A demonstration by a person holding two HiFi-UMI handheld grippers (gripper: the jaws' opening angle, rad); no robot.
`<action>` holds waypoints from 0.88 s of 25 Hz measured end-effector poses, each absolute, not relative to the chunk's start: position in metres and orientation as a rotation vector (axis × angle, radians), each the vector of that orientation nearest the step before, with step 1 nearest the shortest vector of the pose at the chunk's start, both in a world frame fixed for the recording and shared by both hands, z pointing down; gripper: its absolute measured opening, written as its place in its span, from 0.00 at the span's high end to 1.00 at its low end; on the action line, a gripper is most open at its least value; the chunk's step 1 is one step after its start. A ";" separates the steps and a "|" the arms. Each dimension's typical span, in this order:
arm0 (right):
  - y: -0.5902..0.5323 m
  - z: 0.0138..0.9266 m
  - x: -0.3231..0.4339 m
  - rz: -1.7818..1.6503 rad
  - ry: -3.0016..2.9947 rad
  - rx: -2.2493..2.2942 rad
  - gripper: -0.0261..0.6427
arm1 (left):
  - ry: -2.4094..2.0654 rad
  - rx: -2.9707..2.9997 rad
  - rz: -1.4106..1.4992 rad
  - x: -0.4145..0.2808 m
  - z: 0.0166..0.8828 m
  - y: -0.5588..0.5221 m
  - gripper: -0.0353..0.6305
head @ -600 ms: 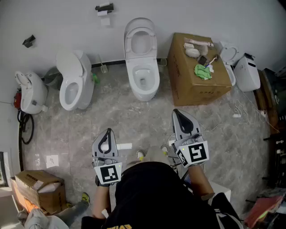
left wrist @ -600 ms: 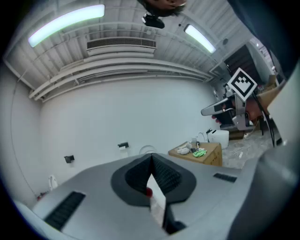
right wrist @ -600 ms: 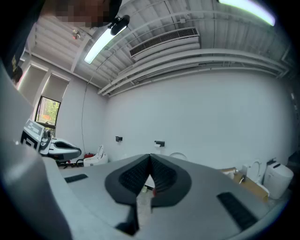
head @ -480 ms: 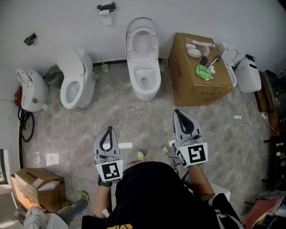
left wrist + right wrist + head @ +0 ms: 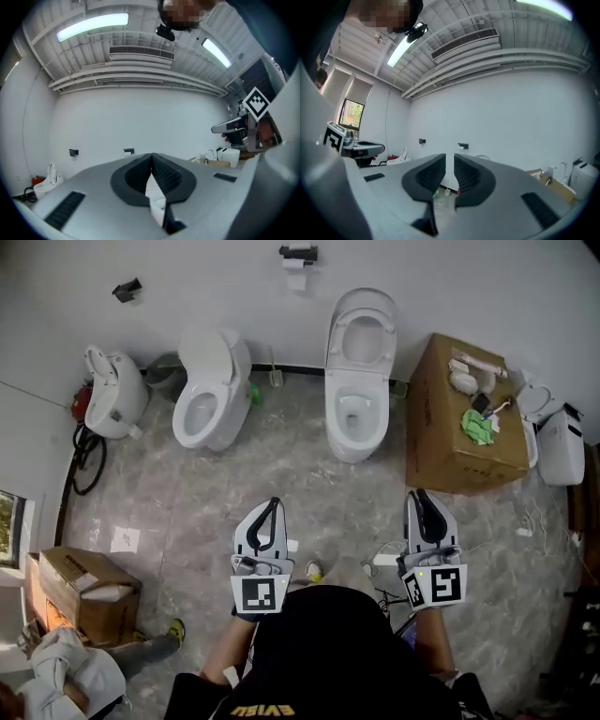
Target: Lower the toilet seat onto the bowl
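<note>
Right gripper [image 5: 422, 493] ajar, seat [image 5: 338, 329] up (head view)

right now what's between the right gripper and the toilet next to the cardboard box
Only bare floor separates the right gripper and toilet, per head view.

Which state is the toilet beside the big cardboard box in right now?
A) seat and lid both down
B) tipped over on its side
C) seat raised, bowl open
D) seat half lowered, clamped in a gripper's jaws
C: in the head view the toilet seat stands raised toward the wall, above the open bowl, with nothing touching it.
</note>
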State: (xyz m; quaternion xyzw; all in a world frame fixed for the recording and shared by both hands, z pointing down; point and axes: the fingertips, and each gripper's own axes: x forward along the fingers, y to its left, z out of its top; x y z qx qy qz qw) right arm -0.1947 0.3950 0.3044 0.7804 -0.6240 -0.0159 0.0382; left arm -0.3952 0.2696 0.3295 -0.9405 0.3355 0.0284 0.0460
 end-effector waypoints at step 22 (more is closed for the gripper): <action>0.376 0.315 -0.190 0.053 -1.872 2.383 0.22 | 0.969 -2.909 0.032 -0.420 0.337 0.236 0.30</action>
